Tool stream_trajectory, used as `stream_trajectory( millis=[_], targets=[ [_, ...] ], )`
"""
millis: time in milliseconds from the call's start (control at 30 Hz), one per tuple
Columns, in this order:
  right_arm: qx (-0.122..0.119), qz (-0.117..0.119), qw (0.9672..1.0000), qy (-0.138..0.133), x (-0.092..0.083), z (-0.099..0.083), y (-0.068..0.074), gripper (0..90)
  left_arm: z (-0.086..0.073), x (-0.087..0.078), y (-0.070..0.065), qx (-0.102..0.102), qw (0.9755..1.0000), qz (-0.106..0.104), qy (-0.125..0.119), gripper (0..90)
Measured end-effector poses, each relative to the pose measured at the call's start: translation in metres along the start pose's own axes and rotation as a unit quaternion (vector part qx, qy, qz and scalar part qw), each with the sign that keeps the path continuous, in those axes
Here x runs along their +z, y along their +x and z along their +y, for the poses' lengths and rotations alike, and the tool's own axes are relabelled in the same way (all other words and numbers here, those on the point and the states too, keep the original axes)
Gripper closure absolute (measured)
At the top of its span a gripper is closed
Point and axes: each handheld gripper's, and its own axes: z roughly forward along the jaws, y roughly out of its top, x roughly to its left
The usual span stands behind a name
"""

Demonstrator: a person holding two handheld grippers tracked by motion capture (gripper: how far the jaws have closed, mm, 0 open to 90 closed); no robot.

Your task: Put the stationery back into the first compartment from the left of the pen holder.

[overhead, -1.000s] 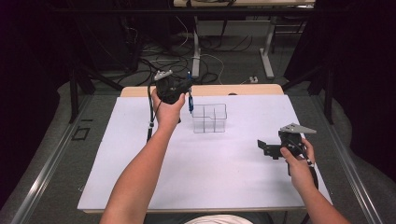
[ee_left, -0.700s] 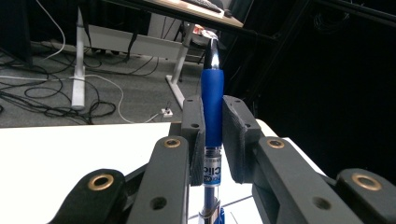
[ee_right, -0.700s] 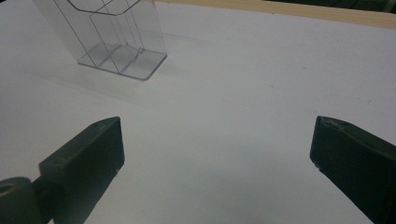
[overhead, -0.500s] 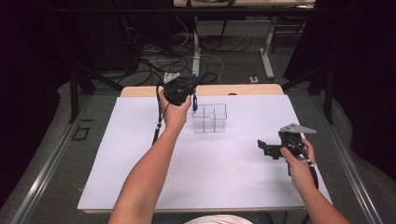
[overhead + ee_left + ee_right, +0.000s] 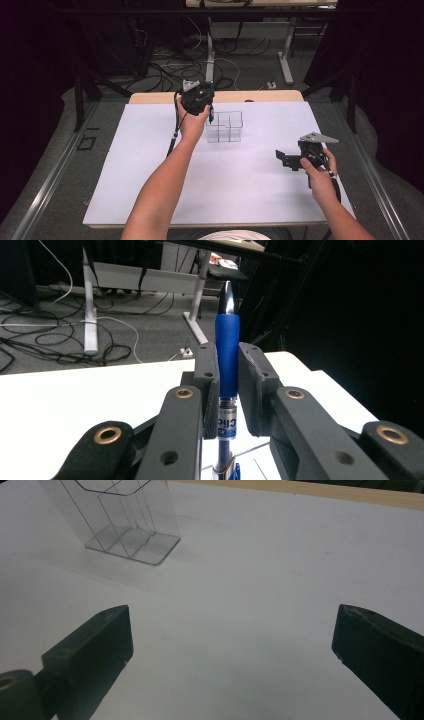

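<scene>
High view: left hand-held gripper point(image 5: 210, 111) pinching blue pen point(image 5: 212, 116) w/ clear organizer point(image 5: 226, 127) beside; right hand-held gripper point(image 5: 281, 159) spread.

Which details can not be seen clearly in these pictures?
- Lower end of the blue pen: left gripper view, cut off by the bottom edge, behind the left hand-held gripper.
- Pen above which compartment of the clear organizer: high view, too small, hand in front.
- Organizer top: right gripper view, cut off by the upper edge.
- Print on the pen label: left gripper view, partly hidden by the pads.

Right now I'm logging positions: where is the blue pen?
High view, far left of centre: the blue pen is clamped in the left gripper, above the clear organizer's left edge.
</scene>
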Motion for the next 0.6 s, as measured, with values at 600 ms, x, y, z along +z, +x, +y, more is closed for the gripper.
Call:
stream_trajectory(
  millis=[600],
  targets=[
    [0.000,0.003,1.0000,0.002,0.0003,-0.0002,0.0006,2.8,-0.0064,0.0065,-0.0060,0.048,0.9986,0.011,0.021,80.0]
  ],
)
